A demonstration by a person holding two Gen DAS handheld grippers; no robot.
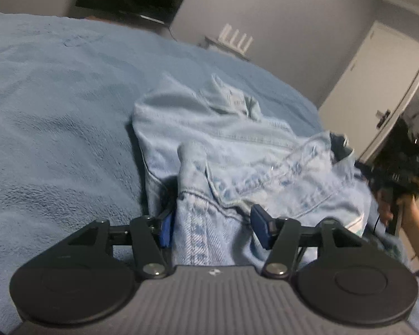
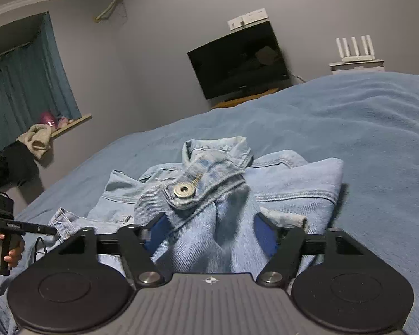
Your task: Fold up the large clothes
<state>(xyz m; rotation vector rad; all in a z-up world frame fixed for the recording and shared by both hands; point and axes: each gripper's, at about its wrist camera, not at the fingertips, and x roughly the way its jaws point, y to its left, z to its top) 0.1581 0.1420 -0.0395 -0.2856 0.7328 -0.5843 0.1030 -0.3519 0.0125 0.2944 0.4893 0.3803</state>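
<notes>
A light blue denim jacket [image 1: 226, 145] lies bunched on a blue blanket [image 1: 56, 106]. My left gripper [image 1: 212, 226] has its blue pads [image 1: 261, 224] on either side of a thick fold of the jacket's hem and holds it. The other gripper and the hand on it show at the right edge [image 1: 402, 167]. In the right wrist view the jacket [image 2: 287, 178] lies with its collar [image 2: 218, 148] at the far end. My right gripper [image 2: 209, 234] grips a bunched cuff with a metal button [image 2: 184, 190]. The left gripper shows at the left edge [image 2: 5, 226].
The blanket [image 2: 349, 128] covers the bed all around the jacket. A dark TV [image 2: 237, 61] and a white router [image 2: 354, 48] stand against the far wall. A curtained window [image 2: 22, 83] with clothes [image 2: 39, 136] on its sill is at left. A white door [image 1: 377, 83] is at right.
</notes>
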